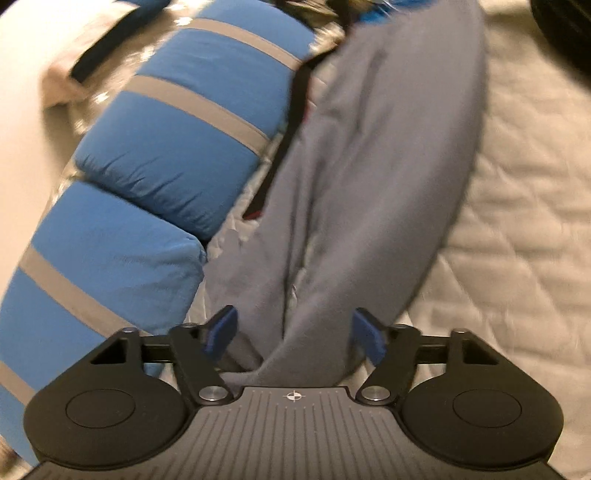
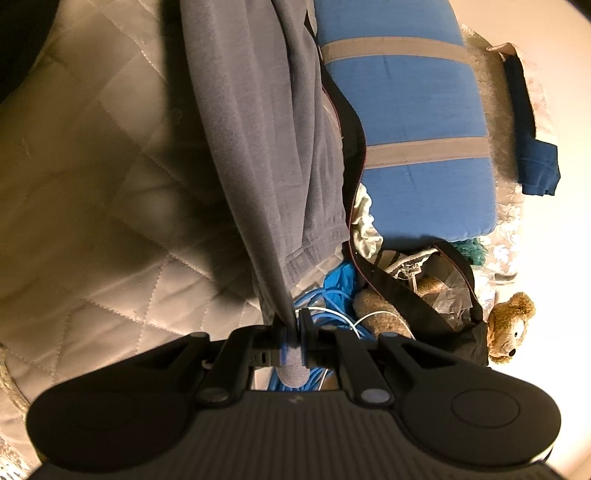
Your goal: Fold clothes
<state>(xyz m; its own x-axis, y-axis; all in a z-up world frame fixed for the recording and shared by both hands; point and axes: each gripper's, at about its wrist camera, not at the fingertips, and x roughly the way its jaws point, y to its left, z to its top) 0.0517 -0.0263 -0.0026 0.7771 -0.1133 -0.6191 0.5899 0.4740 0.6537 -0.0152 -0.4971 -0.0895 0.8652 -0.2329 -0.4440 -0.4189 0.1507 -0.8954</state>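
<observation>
A grey garment (image 1: 373,177) stretches in a long band over the quilted bed cover (image 1: 517,221). My left gripper (image 1: 293,334) is open, its blue pads (image 1: 221,330) spread wide on either side of the near end of the cloth, which runs between them. In the right wrist view the same grey garment (image 2: 266,140) hangs taut from my right gripper (image 2: 291,332), which is shut on a bunched edge of it, lifted above the bed (image 2: 92,184). A ribbed hem (image 2: 317,243) shows partway down.
Blue pillows with grey stripes (image 1: 173,147) (image 2: 406,122) lie beside the garment. A black bag strap (image 2: 391,288), blue cables (image 2: 328,295), a teddy bear (image 2: 509,325) and a dark blue cloth (image 2: 535,166) crowd the bed's edge. A dark object (image 1: 561,33) sits at the far corner.
</observation>
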